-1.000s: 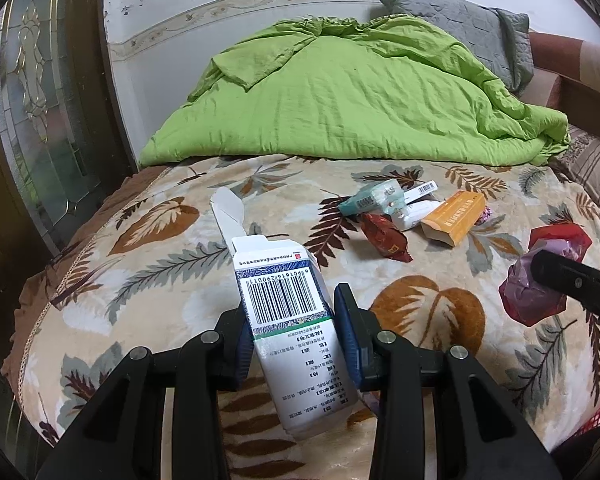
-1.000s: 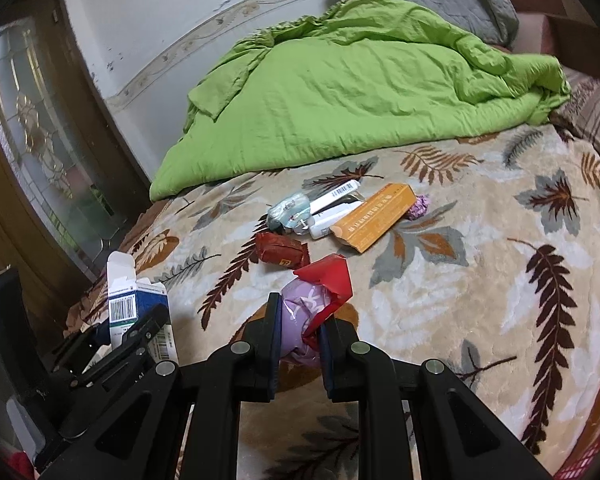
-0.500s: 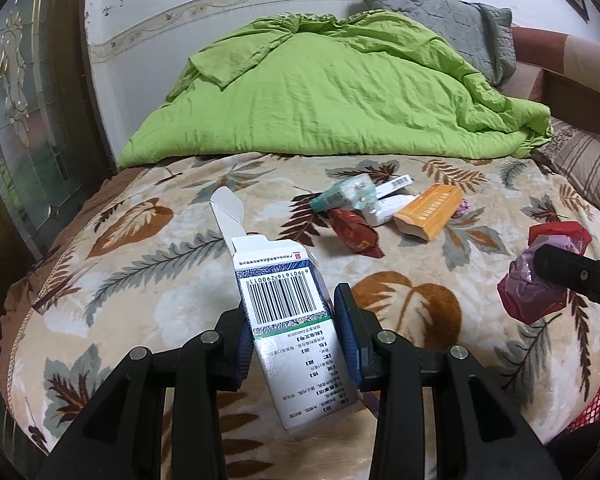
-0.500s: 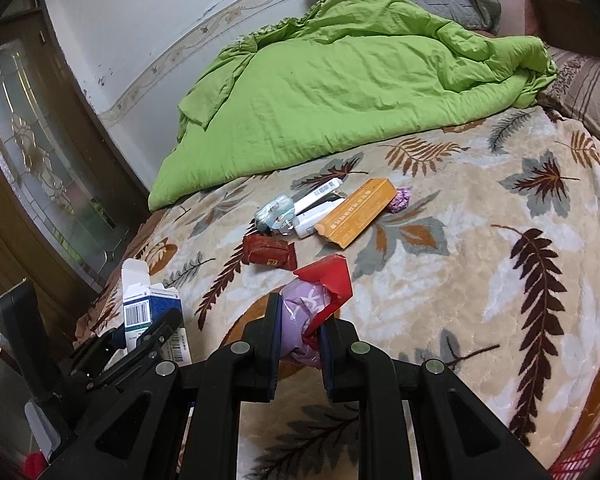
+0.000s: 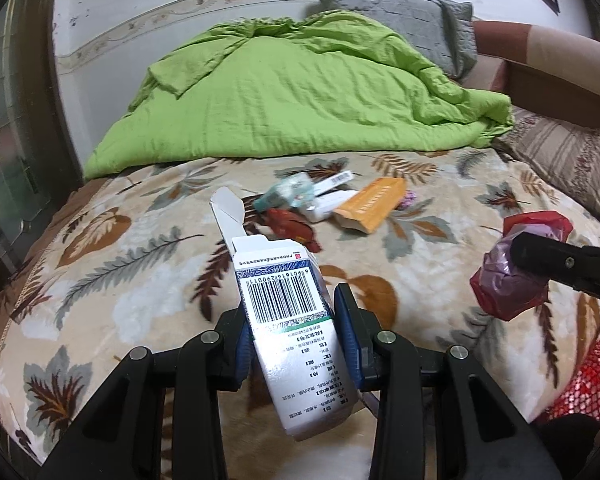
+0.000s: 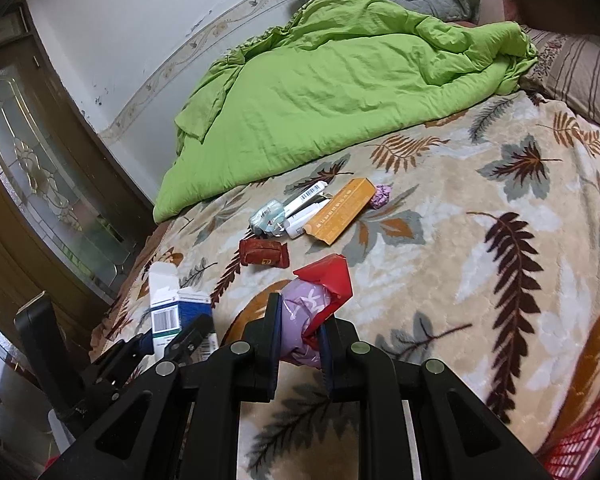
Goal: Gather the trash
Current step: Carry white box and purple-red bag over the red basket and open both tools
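Left wrist view: left tool (image 5: 294, 330) clamped on white box (image 5: 290, 320), held tilted above bed (image 5: 140, 264), near side of orange box (image 5: 370, 205). Right tool (image 6: 298, 330) grips purple/red wrapper wad (image 6: 312, 312). Risk: thin box may crush & slip; crinkly wad could slide out en route to red basket (image 5: 592, 376)

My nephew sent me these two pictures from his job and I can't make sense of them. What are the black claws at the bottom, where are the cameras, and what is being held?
The claws are hand-held two-finger grippers, one per hand, each carrying its own wide-angle camera looking along its fingers.

The left gripper is clamped on a white and blue carton with a barcode.

The right gripper is clamped on a crumpled purple and red wrapper.

Both are above a bed with a leaf-patterned blanket and a green quilt. On the blanket lie an orange box, white tubes, a dark red packet and other scraps.
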`<state>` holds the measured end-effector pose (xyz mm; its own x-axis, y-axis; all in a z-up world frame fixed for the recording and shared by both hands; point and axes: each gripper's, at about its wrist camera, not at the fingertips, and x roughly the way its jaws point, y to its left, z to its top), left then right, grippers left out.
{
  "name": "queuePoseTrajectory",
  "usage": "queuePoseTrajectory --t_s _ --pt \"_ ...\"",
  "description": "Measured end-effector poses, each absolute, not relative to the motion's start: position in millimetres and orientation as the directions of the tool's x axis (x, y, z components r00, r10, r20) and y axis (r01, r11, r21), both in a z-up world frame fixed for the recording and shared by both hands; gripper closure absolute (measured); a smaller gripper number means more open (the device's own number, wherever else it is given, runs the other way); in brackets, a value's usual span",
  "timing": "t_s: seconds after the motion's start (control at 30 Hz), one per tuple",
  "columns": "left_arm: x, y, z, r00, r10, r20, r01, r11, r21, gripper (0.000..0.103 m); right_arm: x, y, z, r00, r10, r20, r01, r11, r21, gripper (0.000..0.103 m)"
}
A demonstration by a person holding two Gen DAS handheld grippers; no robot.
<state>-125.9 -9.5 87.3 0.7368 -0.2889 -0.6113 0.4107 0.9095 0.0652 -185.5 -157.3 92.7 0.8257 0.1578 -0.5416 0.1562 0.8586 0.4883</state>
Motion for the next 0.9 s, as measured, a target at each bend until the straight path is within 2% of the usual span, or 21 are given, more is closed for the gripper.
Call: queuePoseTrajectory --t_s 0.33,0.6,0.9 --pt "-176 -56 109 0.611 -0.476 -0.632 0.619 0.785 0.008 0.067 -262 -202 103 0.835 0.101 -0.541 0.215 0.845 0.489 0.085" --pt "-233 -133 131 0.371 -0.661 -0.652 0.832 0.548 -0.082 0.067 -362 -275 111 0.819 -0.076 -0.569 0.405 0.78 0.478 0.085" --pt "-295 -218 115 0.086 -0.698 -0.711 0.934 0.306 -0.187 0.067 -448 -329 85 0.734 -0.197 -0.65 0.587 0.664 0.463 0.082"
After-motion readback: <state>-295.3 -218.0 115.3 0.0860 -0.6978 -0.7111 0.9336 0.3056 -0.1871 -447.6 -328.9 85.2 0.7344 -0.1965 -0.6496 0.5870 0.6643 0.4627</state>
